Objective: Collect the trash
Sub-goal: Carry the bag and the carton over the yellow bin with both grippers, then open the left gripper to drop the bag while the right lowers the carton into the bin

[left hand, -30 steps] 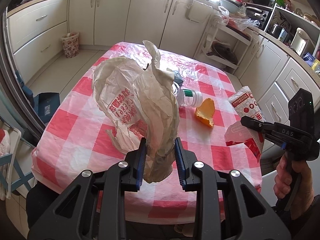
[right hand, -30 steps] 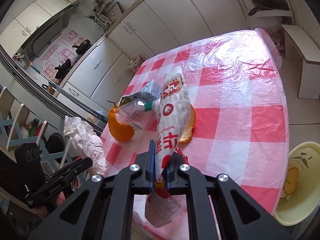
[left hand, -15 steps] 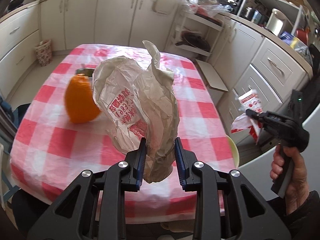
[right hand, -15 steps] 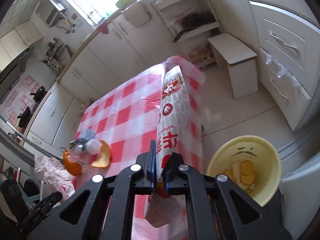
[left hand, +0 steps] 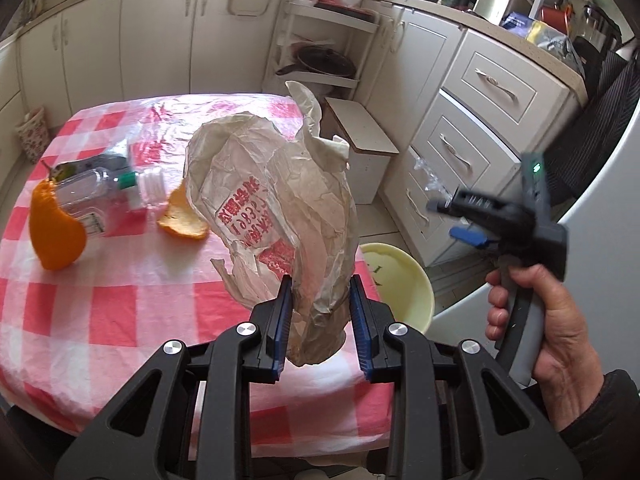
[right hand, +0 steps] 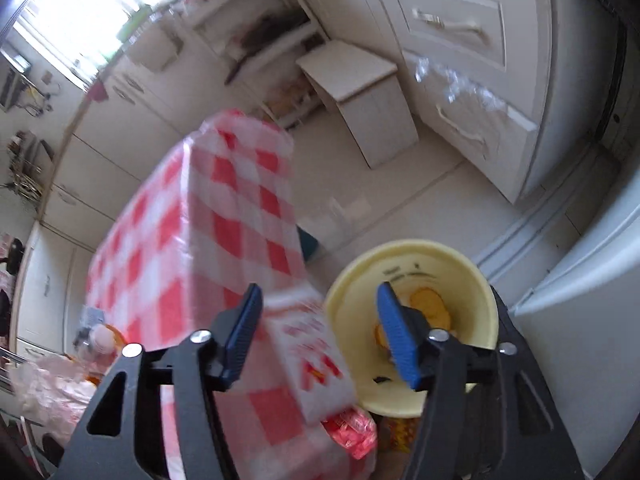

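Observation:
My left gripper (left hand: 320, 304) is shut on a crumpled beige plastic bag (left hand: 276, 200) with red print, held above the checked table (left hand: 120, 304). My right gripper (right hand: 320, 320) is open and empty above the yellow bin (right hand: 472, 276) on the floor; it also shows blurred in the left wrist view (left hand: 476, 220). The white and red snack wrapper (right hand: 308, 364) is loose just below its fingers, beside the bin's rim. An orange peel (left hand: 56, 232), a clear plastic bottle (left hand: 108, 196) and a peel slice (left hand: 180, 220) lie on the table.
The yellow bin (left hand: 404, 280) stands on the floor at the table's right edge and holds peel scraps. A small white stool (left hand: 360, 144) stands behind it. White drawers (left hand: 472, 128) line the right wall. A patterned waste basket (left hand: 32, 140) stands far left.
My right gripper swung over the yellow bin and opened, letting go of the snack wrapper, which is dropping. My left gripper turned right toward the bin, still holding the bag.

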`<act>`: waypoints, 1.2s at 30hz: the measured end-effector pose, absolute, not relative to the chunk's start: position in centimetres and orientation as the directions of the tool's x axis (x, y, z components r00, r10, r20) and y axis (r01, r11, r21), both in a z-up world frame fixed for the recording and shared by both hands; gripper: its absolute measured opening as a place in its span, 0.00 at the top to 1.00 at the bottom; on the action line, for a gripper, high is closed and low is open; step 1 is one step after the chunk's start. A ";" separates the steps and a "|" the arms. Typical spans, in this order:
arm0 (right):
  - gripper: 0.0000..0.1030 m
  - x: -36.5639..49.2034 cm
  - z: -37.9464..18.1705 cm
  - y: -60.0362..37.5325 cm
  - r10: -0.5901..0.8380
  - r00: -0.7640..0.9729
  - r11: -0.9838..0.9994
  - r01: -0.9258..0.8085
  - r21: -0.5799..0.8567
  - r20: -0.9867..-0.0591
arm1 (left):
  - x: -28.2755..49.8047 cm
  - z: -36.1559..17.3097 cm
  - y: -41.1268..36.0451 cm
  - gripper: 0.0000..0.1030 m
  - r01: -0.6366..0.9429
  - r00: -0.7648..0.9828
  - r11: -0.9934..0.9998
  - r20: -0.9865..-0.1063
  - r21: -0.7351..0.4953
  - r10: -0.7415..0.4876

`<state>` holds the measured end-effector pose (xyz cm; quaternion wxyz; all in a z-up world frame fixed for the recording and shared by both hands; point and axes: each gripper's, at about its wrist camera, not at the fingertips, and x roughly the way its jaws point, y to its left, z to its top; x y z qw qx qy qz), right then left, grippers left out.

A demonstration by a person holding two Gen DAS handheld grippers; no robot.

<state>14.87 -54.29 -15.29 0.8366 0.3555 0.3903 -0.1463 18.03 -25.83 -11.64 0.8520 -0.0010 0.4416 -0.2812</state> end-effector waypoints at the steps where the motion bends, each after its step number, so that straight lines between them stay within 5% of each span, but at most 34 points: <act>1: 0.37 14.5 -14.3 -54.3 0.034 0.685 0.698 0.505 0.508 -0.728 | 18.1 -11.9 -26.2 0.74 0.481 0.442 0.839 -0.756 -0.255 -0.483; 13: 0.29 12.4 -7.9 -54.8 -0.049 0.831 0.701 0.424 0.574 -0.554 | 19.4 -15.3 -33.5 0.75 0.541 0.310 0.784 -0.795 -0.303 -0.521; 23: 0.26 9.7 -3.5 -55.5 -0.234 0.867 0.750 0.448 0.486 -0.439 | 20.5 -17.5 -44.7 0.73 0.634 0.172 0.693 -0.811 -0.344 -0.560; 29: 0.25 9.3 -1.7 -55.2 -0.258 0.878 0.786 0.434 0.441 -0.404 | 24.0 -23.0 -47.2 0.56 0.526 -0.007 0.750 -0.884 -0.401 -0.468; 33: 0.21 9.4 -0.4 -55.0 -0.220 0.888 0.820 0.393 0.417 -0.403 | 24.2 -20.5 -44.3 0.48 0.514 0.049 0.754 -0.863 -0.409 -0.502; 36: 0.13 10.6 0.6 -54.0 -0.201 0.877 0.905 0.337 0.260 -0.436 | 24.3 -17.1 -40.5 0.39 0.509 0.127 0.760 -0.838 -0.404 -0.531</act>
